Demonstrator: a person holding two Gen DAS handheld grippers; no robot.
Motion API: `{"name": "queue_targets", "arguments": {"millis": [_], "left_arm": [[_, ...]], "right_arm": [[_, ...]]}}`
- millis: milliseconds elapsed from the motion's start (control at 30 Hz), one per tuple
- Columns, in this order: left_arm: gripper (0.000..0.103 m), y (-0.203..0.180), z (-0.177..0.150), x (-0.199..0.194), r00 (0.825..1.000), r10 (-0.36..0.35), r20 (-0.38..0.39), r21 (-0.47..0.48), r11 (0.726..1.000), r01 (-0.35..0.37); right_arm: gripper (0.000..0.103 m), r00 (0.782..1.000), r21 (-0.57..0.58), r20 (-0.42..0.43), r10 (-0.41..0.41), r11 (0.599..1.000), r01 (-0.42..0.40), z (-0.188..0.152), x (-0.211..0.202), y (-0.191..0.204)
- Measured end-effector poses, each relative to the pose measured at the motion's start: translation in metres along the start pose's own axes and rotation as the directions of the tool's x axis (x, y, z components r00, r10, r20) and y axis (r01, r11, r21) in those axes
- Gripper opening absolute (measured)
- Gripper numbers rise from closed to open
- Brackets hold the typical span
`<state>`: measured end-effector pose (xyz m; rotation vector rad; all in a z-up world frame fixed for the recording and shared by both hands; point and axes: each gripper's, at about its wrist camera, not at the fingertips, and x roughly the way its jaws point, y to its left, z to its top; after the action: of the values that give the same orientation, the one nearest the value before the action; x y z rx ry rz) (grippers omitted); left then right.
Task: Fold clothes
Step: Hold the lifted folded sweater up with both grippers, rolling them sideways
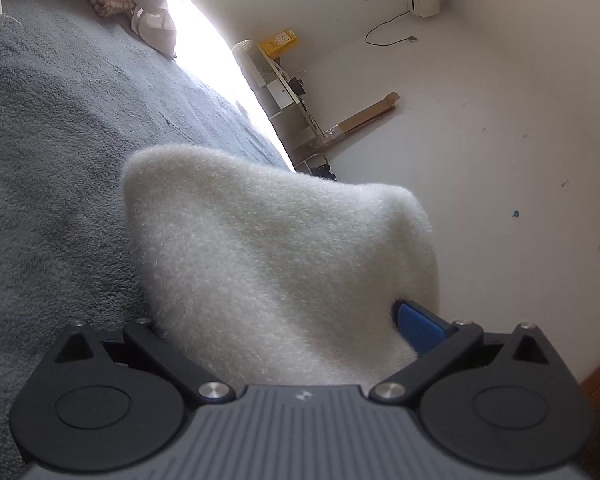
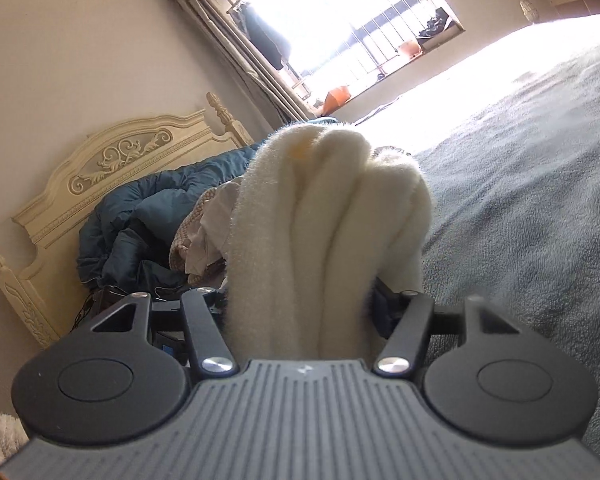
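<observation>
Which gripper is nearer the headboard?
Right. The right gripper, shut on white fleece, has the headboard close ahead on its left. The left gripper, also clamping fleece, faces the wall; no headboard shows there.

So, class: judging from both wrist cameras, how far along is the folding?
Done: nothing visibly folded; other clothes lie heaped by the headboard. In hand: the left gripper and right gripper each clamp bunched white fleece garment above the grey blanket. Left: spreading, folding.
</observation>
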<state>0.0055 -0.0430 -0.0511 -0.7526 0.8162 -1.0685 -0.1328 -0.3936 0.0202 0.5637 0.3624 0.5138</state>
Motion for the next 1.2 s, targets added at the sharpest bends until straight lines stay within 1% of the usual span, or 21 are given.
{"name": "queue_targets", "arguments": {"millis": [133,200,267,367,467,500,567,633,700,800,867,967,1100,1167,1200], "left_arm": [[0.103,0.007,0.003,0.008,0.998,-0.054,-0.013,-0.016,0.998,0.054],[0.103,0.009,0.005,0.013,0.996,-0.089,-0.023,-0.032,0.996,0.088],[0.103,0.012,0.006,0.018,0.993,-0.117,-0.018,-0.057,0.992,0.116],[0.103,0.019,0.005,0.029,0.988,-0.154,-0.007,-0.093,0.984,0.153],[0.103,0.019,0.000,0.033,0.989,-0.148,-0.023,-0.056,0.988,0.147],[0.103,0.019,-0.002,0.034,0.989,-0.146,-0.028,-0.043,0.988,0.145],[0.103,0.019,-0.005,0.036,0.989,-0.142,-0.038,-0.019,0.990,0.141],[0.102,0.019,-0.009,0.038,0.990,-0.135,-0.048,0.009,0.991,0.135],[0.101,0.015,-0.014,0.040,0.993,-0.107,-0.058,0.061,0.992,0.111],[0.101,0.009,-0.018,0.042,0.995,-0.074,-0.071,0.114,0.990,0.082],[0.101,0.009,-0.019,0.042,0.994,-0.078,-0.073,0.115,0.990,0.086],[0.101,0.009,-0.019,0.041,0.994,-0.085,-0.074,0.115,0.989,0.093],[0.101,0.009,-0.019,0.040,0.993,-0.094,-0.072,0.118,0.988,0.102],[0.101,0.011,-0.018,0.041,0.993,-0.098,-0.068,0.120,0.987,0.106],[0.101,0.011,-0.018,0.042,0.993,-0.096,-0.067,0.123,0.987,0.103]], "right_arm": [[0.059,0.997,-0.063,0.062,0.042,0.997,-0.038,-0.005,-0.011,0.001],[0.059,0.995,-0.101,0.075,0.063,0.993,-0.055,-0.004,-0.015,0.002],[0.059,0.992,-0.109,0.088,0.088,0.991,-0.079,-0.003,-0.019,-0.001],[0.059,0.987,-0.082,0.105,0.119,0.990,-0.111,-0.002,-0.024,-0.009],[0.059,0.984,-0.041,0.118,0.136,0.990,-0.132,0.000,-0.026,-0.018],[0.059,0.985,-0.026,0.115,0.131,0.991,-0.129,0.001,-0.024,-0.020],[0.060,0.990,0.017,0.095,0.102,0.994,-0.104,0.003,-0.017,-0.024],[0.062,0.996,0.087,0.064,0.057,0.994,-0.062,0.005,-0.009,-0.031],[0.065,0.999,0.162,0.030,0.019,0.987,-0.024,0.008,-0.002,-0.038],[0.068,1.000,0.215,-0.023,-0.009,0.976,0.014,0.011,-0.001,-0.041],[0.071,0.998,0.250,-0.060,-0.027,0.967,0.041,0.013,0.000,-0.044],[0.072,0.991,0.286,-0.122,-0.049,0.955,0.082,0.015,-0.002,-0.044],[0.074,0.979,0.328,-0.204,-0.032,0.939,0.099,0.016,-0.005,-0.038],[0.079,0.970,0.354,-0.244,-0.005,0.930,0.094,0.016,0.002,-0.040],[0.080,0.964,0.377,-0.265,0.012,0.922,0.092,0.014,0.009,-0.041]]}}
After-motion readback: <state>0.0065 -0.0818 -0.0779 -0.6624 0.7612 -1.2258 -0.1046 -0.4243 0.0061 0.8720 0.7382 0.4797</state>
